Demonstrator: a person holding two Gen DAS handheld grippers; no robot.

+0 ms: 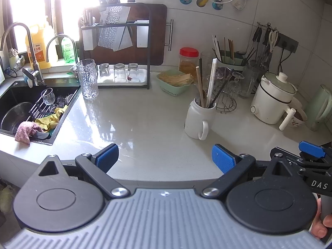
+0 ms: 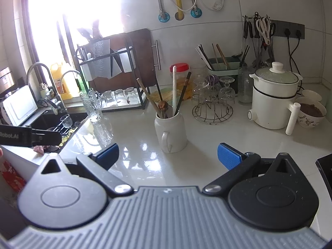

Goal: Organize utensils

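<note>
Showing only rightward: copper spoon [image 2: 163,105] inside white mug [image 2: 171,131].

Counter layout as I saw it

The mug [image 2: 171,131] stood mid-counter with utensils [image 2: 174,92] in it; sink [image 1: 25,112] left, pot [image 2: 274,101] right, rack [image 2: 212,112] behind.
</note>
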